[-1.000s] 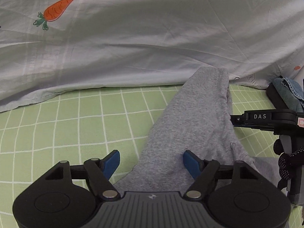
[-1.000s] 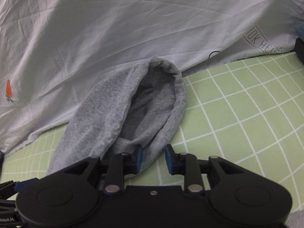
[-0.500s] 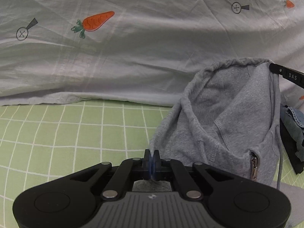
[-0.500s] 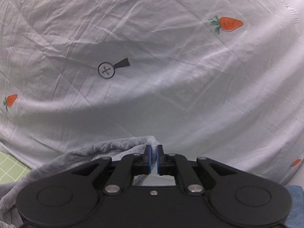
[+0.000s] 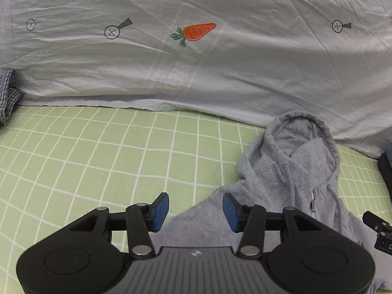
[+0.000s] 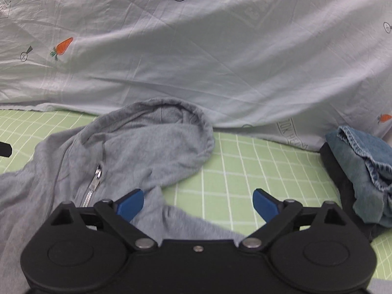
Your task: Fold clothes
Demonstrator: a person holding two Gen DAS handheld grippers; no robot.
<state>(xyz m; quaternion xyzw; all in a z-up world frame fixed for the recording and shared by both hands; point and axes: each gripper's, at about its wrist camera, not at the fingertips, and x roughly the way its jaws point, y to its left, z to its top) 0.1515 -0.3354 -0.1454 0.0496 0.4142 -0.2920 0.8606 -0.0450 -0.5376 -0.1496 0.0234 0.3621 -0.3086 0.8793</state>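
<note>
A grey zip hoodie (image 5: pixel 289 171) lies on the green checked sheet (image 5: pixel 98 159), hood towards the back, zipper pull (image 6: pixel 98 174) showing. It also fills the left of the right wrist view (image 6: pixel 147 152). My left gripper (image 5: pixel 196 210) is open and empty over the hoodie's left shoulder. My right gripper (image 6: pixel 198 203) is wide open and empty, its left finger over the hoodie's right shoulder and its right finger over bare sheet.
A pale quilt with carrot prints (image 5: pixel 196 61) rises along the back. Blue denim on a dark garment (image 6: pixel 362 166) lies at the right. A checked cloth (image 5: pixel 7 93) sits at the far left edge.
Both grippers were shut on the hoodie and held it up half a second ago. Now both are open and the hoodie lies on the sheet.
</note>
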